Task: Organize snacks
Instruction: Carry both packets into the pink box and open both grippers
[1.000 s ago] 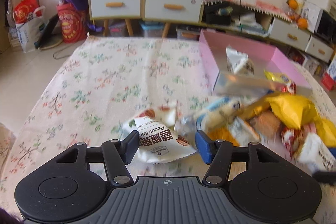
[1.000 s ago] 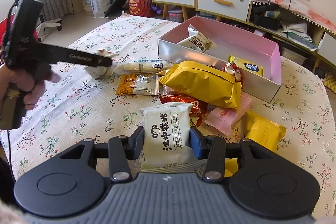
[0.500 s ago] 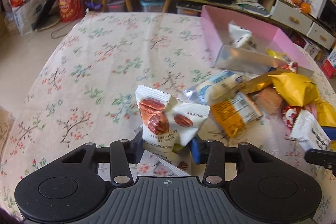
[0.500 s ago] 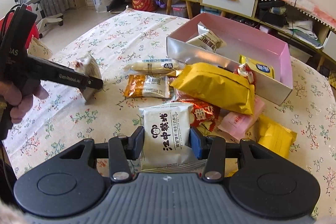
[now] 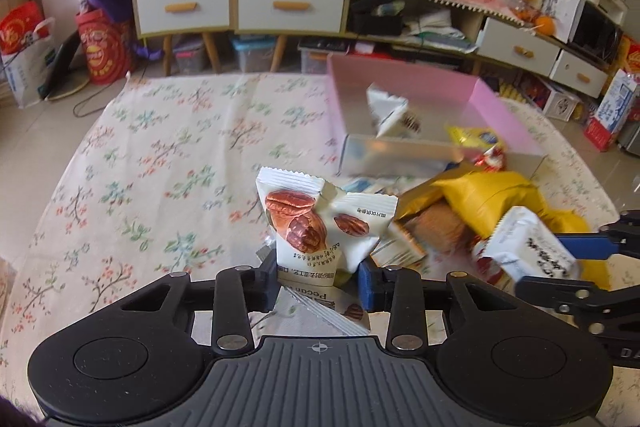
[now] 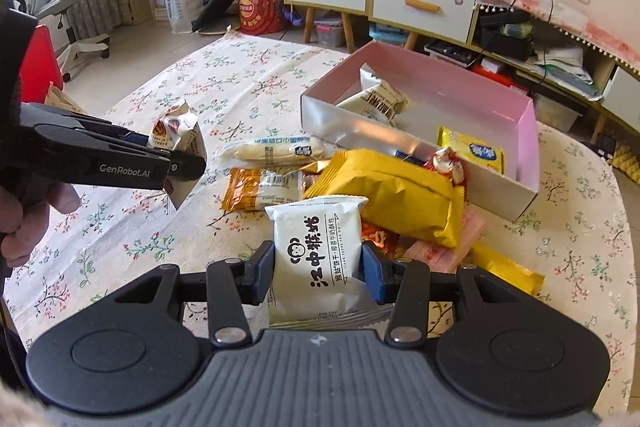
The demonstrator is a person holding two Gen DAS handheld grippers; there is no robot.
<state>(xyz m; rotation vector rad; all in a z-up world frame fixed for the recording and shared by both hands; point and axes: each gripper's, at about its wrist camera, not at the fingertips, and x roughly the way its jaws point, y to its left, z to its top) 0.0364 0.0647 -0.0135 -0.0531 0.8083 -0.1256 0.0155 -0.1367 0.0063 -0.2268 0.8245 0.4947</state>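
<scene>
While the floral tablecloth (image 6: 248, 83) fills most of both views, the pink box (image 6: 460, 95) sits at upper right of centre in the right wrist view, open, with a white packet (image 6: 376, 99) in its near-left corner and a small yellow packet (image 6: 472, 149) against its right wall. Just in front of the box's silver wall lies the loose pile: a big yellow bag (image 6: 392, 187), an orange-ended packet (image 6: 264, 187) and a long pale packet (image 6: 272, 149) to its left. Lower centre in that view, the right gripper (image 6: 318, 273) is clamped on a white monkey-logo biscuit packet (image 6: 316, 251), upright between the blue pads, unchanged from a second ago. What has changed is on the left: the left gripper (image 5: 318, 285) has just been closing, and its pads now pinch the pecan packet (image 5: 316, 231), which a second ago lay flat on the cloth and now stands lifted, clear of the table at lower centre of the left wrist view; the right wrist view shows the same packet (image 6: 176, 131) at left of centre, above the cloth. Both hands are thus loaded, so I judge the next step to be carrying each packet to the box, which has plenty of bare floor left.
</scene>
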